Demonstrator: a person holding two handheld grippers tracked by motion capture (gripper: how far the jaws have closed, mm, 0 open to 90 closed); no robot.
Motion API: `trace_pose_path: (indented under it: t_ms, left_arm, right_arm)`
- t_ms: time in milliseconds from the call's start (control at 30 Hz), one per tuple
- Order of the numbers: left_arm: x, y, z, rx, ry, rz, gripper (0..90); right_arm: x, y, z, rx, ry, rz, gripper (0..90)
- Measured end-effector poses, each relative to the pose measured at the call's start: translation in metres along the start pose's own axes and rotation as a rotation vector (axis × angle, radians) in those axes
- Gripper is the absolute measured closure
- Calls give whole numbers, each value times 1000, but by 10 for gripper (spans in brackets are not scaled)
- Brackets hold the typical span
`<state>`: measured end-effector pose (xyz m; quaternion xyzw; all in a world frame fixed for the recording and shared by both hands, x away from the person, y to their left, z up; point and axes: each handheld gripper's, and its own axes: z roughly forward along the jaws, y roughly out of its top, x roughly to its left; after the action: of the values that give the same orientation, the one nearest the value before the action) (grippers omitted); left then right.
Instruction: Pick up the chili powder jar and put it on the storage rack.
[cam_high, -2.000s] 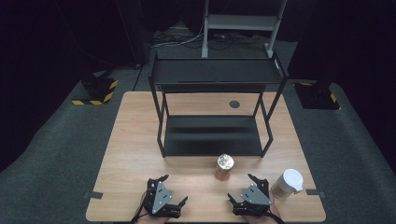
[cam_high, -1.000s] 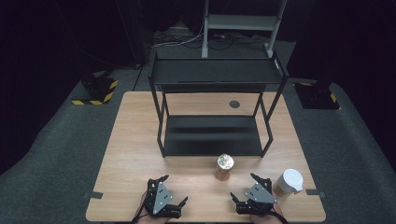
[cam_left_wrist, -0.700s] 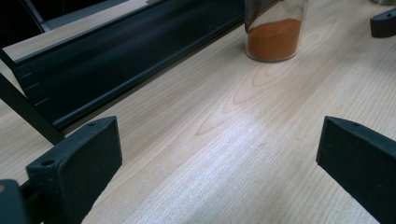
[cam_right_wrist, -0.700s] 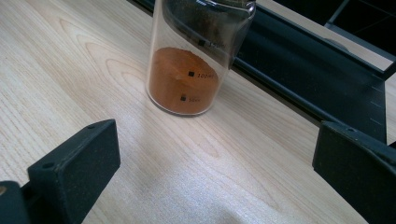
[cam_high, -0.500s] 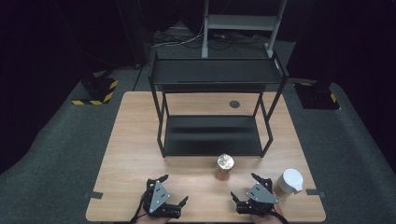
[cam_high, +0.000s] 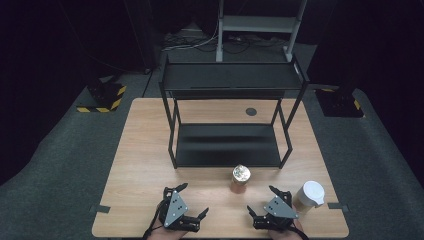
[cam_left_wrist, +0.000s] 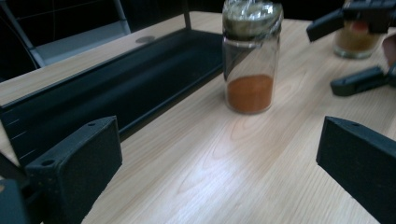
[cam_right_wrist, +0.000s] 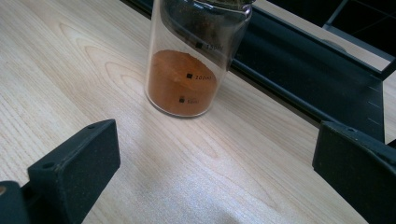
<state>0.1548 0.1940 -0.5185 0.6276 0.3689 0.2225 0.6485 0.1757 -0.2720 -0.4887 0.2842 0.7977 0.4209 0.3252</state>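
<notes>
A pale wooden table sits under bright light while the room around it lies in near darkness. Grey carpet spreads on every side. On the table's far half stands a black metal shelf rack with two tiers. A small dark round hole marks the wood near the far edge. Off the far left corner, a yellow-and-black striped base rests on the carpet. Behind, a grey metal stand rises, cables tangled beside it.
</notes>
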Motion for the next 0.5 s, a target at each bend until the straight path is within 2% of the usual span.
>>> trace_pose_path:
  t_ms: [167, 300, 500]
  left_arm:
    - [0, 3, 6, 0, -12, 4, 3]
    - [-2, 4, 11, -9, -23, -13, 3]
    - [-5, 8, 20, -21, -39, -1, 3]
  right_arm:
    - [0, 0, 0, -1, 1, -4, 0]
    - [1, 0, 0, -1, 2, -10, 0]
    - [1, 0, 0, 1, 2, -13, 0]
